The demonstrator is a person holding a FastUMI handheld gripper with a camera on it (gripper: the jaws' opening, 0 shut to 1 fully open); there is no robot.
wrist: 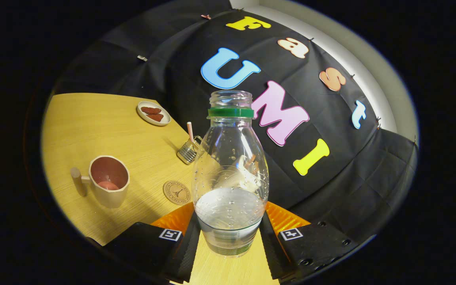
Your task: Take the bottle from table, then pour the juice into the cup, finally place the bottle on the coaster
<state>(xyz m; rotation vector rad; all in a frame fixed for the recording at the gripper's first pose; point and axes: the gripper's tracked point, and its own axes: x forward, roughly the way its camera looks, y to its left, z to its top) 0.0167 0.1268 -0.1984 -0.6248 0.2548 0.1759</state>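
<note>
Clamped between the fingers point(230, 233), it seems with both pressing its lower body, the open bottle point(230, 178) stands upright, long axis at twelve o'clock. Across the bench point(93, 118), the cup point(108, 180) waits at ten o'clock, coaster point(177, 192) nearer at eleven.
</note>
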